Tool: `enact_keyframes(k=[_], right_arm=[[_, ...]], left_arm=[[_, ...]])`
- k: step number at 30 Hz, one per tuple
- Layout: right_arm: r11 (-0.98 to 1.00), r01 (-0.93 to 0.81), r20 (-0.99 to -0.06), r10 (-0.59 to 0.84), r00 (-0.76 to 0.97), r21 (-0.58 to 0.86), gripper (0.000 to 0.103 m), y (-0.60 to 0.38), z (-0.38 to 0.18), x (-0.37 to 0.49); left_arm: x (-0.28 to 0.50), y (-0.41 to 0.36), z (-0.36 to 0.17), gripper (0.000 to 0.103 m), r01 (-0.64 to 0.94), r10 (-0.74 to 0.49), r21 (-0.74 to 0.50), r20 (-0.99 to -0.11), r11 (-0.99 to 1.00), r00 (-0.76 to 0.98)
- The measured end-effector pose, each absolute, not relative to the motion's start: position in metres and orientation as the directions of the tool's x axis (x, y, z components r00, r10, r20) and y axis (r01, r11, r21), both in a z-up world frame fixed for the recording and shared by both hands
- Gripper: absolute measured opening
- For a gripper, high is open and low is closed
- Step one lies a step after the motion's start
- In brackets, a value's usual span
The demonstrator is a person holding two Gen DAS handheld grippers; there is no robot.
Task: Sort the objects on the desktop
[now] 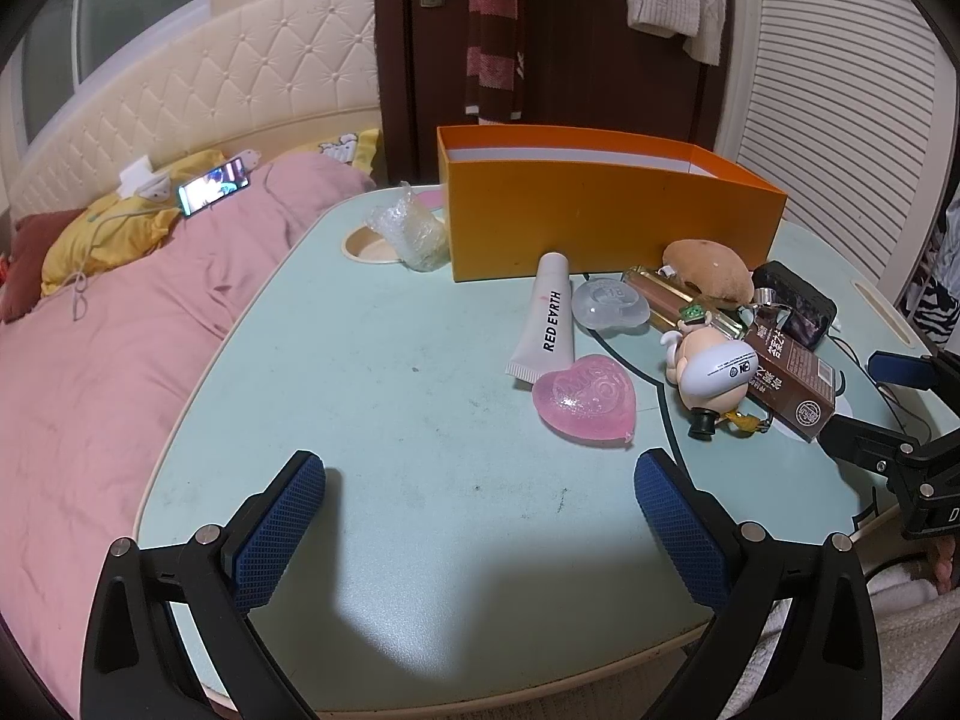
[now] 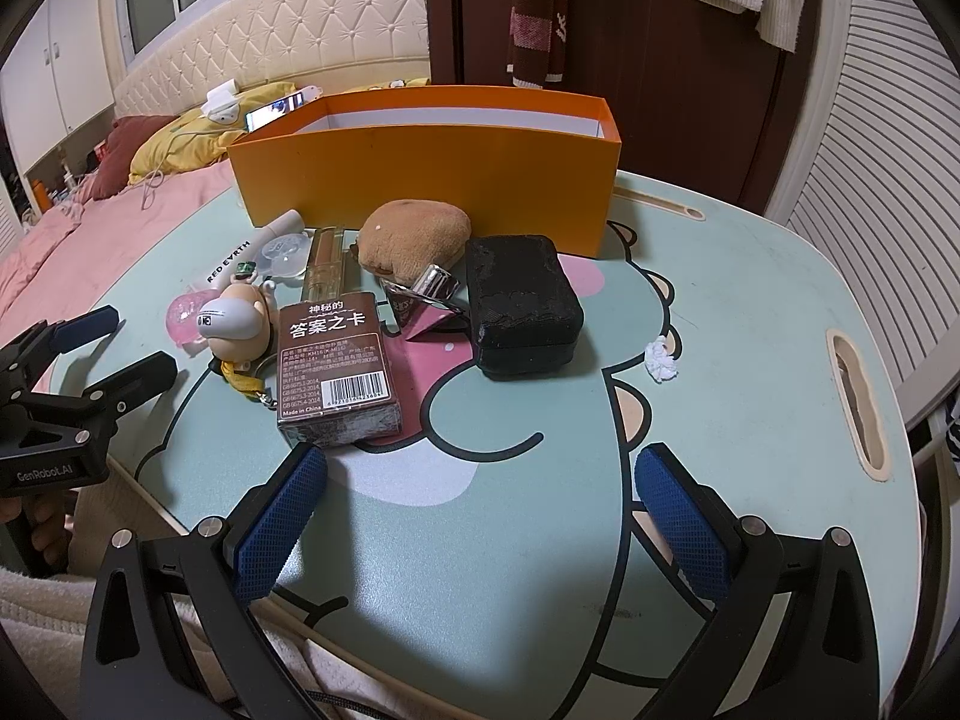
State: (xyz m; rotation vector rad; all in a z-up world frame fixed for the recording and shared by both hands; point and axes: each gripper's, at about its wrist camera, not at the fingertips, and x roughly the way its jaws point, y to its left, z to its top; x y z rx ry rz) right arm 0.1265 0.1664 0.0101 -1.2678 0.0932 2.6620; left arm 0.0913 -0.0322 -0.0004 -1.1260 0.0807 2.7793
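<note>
An orange box stands open at the back of the pale green table. In front of it lie a white tube, a pink heart soap, a clear round case, a toy figure, a brown card box, a brown plush, a glass bottle and a black case. My left gripper is open over bare table. My right gripper is open just short of the card box.
A bed with a pink cover, a yellow pillow and a lit phone lies left of the table. A crumpled plastic wrap sits by a cup hole. A small white scrap and a slot are at the right.
</note>
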Motion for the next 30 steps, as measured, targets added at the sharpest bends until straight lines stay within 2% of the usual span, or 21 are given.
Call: enact_keyframes(k=[15, 20, 21, 24, 30], right_arm=[[-0.981, -0.191, -0.772, 0.143, -0.620, -0.028, 0.103, 0.167, 0.010, 0.126], [-0.982, -0.185, -0.769, 0.139, -0.624, -0.027, 0.103, 0.167, 0.010, 0.125], [-0.983, -0.184, -0.769, 0.138, -0.625, -0.027, 0.103, 0.168, 0.010, 0.125], [-0.983, -0.182, -0.767, 0.136, -0.627, -0.026, 0.103, 0.168, 0.010, 0.125], [-0.984, -0.176, -0.765, 0.133, -0.630, -0.026, 0.103, 0.168, 0.010, 0.123]], left_arm=[[0.086, -0.044, 0.003, 0.102, -0.136, 0.106, -0.016, -0.711, -0.991, -0.696], [0.066, -0.082, 0.037, 0.102, -0.129, 0.131, -0.047, -0.608, -0.991, -0.783], [0.057, -0.088, 0.043, 0.101, -0.134, 0.133, -0.043, -0.594, -0.990, -0.793], [0.026, -0.102, 0.058, 0.081, -0.197, 0.187, -0.044, -0.563, -0.979, -0.805], [-0.042, -0.106, 0.047, 0.080, -0.406, 0.337, -0.027, -0.608, -0.914, -0.719]])
